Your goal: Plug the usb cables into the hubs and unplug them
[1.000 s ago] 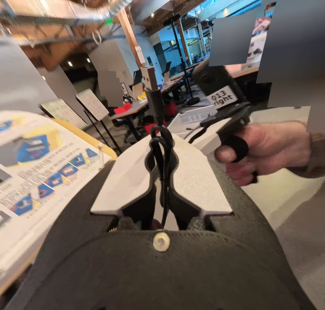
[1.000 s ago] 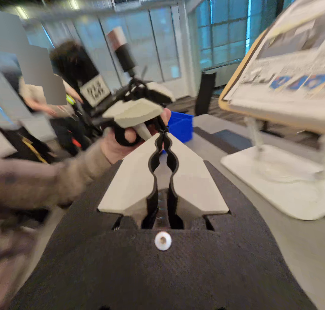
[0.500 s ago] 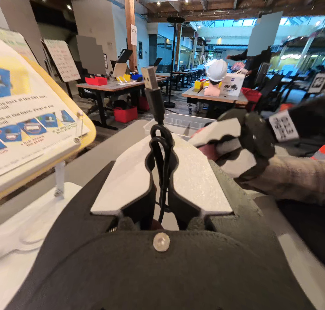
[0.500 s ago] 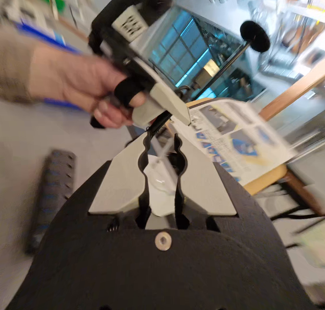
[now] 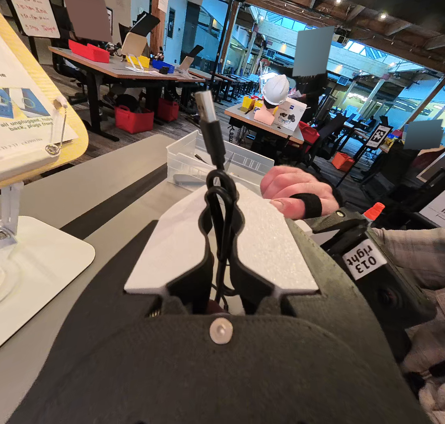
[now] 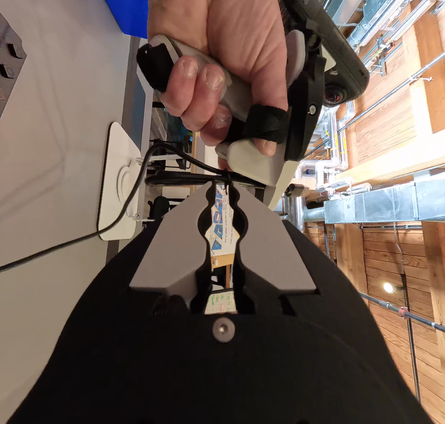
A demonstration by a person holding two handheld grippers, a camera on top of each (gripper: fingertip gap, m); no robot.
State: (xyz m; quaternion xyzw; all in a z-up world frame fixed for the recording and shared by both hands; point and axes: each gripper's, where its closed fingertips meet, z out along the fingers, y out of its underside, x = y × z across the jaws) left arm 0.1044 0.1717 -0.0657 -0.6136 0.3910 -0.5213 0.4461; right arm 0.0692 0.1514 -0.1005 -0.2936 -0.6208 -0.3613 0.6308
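The left gripper is pinching the light, floppy usb cable behind its stiff plug, while the right gripper is seemingly nipping its tie.

A clear bin sits on the grey table, near a white stand base holding a yellow-edged instruction sheet. Beyond, a white hard hat, red bins, a blue bin
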